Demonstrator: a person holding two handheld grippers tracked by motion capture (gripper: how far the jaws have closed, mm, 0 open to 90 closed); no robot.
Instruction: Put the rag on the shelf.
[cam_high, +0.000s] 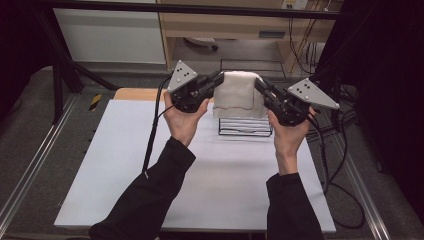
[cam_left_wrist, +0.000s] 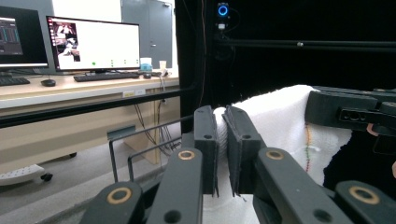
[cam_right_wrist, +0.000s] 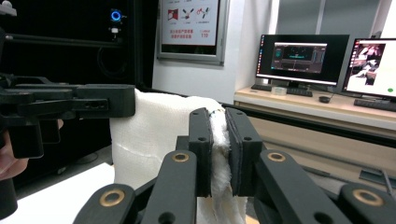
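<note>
I hold a white towel (cam_high: 239, 94) stretched between both tools above the far end of the counter (cam_high: 210, 185), the left gripper (cam_high: 216, 80) pinching its upper left corner and the right gripper (cam_high: 261, 85) pinching its upper right corner. In the left gripper view the fingers (cam_left_wrist: 205, 140) press together on a fold of the cloth, and in the right gripper view the fingers (cam_right_wrist: 201, 140) clamp a bunched edge the same way. The towel hangs free in the air, its lower hem draped just in front of a black wire rack (cam_high: 245, 127) that stands on the counter directly beneath it. I judge the pickup and the spreading done; what remains, as I read it, is laying the cloth over the rack and letting go, or folding it. The near half of the counter lies bare and offers wide room for my forearms. The tight spots are the far counter edge just behind the rack, the dark frame post (cam_high: 57, 75) at the left, and the cables (cam_high: 345, 200) looping off the right side of the counter.
</note>
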